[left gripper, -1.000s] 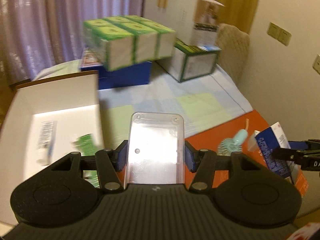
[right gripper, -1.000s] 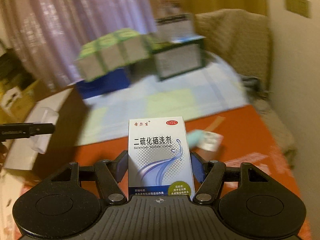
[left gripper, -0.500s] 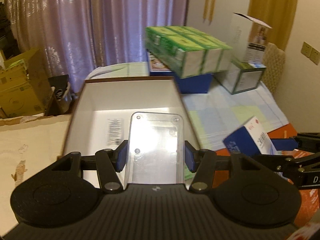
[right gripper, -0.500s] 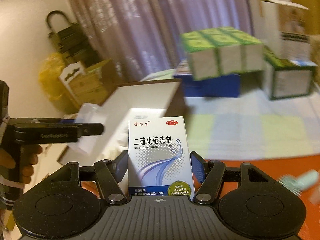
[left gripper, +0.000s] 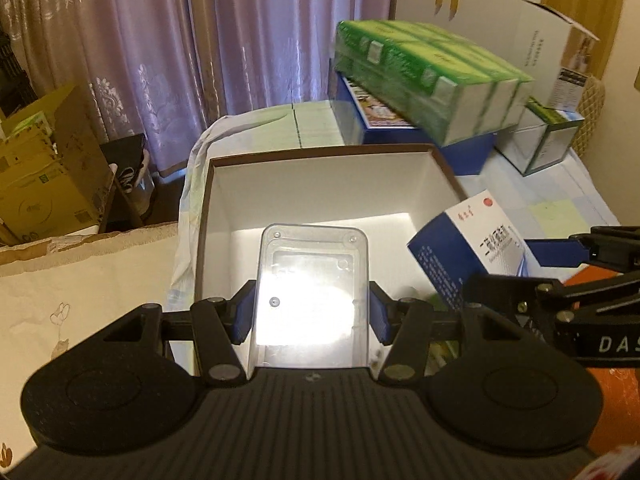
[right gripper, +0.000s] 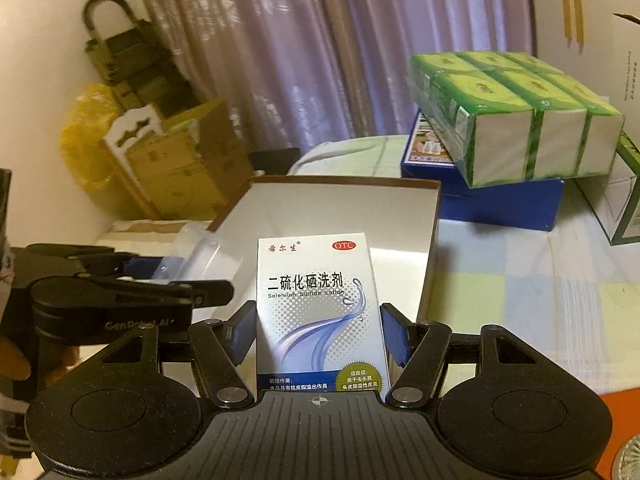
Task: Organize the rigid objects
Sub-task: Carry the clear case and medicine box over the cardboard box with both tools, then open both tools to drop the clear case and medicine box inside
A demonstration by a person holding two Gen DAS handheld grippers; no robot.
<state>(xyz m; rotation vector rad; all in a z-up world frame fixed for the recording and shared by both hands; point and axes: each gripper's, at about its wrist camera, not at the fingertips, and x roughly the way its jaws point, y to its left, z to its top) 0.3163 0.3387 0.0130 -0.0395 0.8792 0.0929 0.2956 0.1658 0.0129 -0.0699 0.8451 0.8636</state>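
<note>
Only right wrist shows the yellow bag [right gripper: 86, 140].

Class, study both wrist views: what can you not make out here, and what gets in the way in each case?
- Left wrist view: most of the white box floor, hidden behind the clear plastic case.
- Left wrist view: green items in the box, blurred and covered by the right hand-held gripper.
- Right wrist view: bottom text of the lotion box, cut off by the gripper body.
</note>
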